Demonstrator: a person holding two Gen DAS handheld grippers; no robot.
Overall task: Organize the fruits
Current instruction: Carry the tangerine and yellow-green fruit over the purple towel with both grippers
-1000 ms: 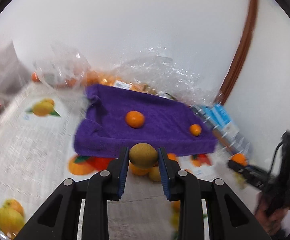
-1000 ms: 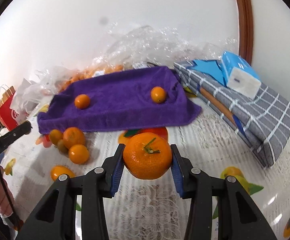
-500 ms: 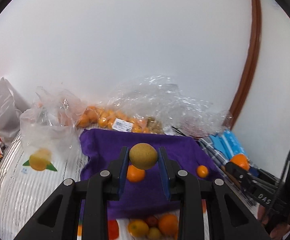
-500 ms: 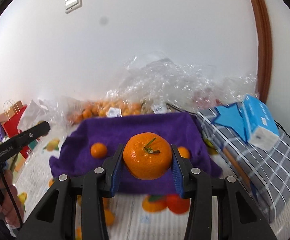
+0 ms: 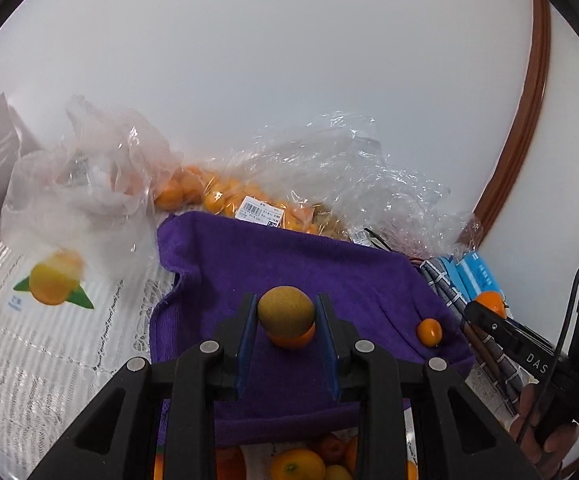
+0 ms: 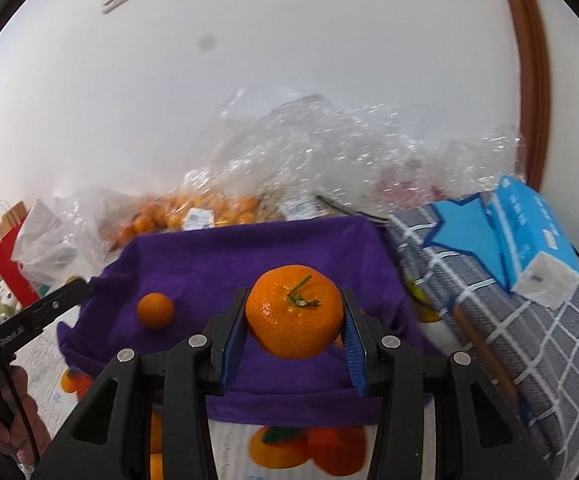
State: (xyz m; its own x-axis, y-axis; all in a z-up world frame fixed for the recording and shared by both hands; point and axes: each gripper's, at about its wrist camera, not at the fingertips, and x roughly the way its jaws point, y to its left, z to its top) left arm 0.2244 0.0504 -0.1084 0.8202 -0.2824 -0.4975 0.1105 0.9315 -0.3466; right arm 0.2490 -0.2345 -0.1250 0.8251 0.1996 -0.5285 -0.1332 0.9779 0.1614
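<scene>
Surface: you have a table under a fruit-print cloth (image 5: 41, 344).
Centre: purple towel (image 5: 329, 276).
Far: clear fruit bags (image 5: 249, 200).
Right: grey checked fabric (image 6: 529, 344).
Near: loose oranges (image 5: 297, 465).

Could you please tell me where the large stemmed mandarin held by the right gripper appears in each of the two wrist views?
Left wrist view: the large stemmed orange mandarin peeks out small at the far right edge, above the dark tip of the right gripper.
Right wrist view: the mandarin fills the lower centre, clamped between the blue pads.
Shared landmark: the purple towel.
</scene>
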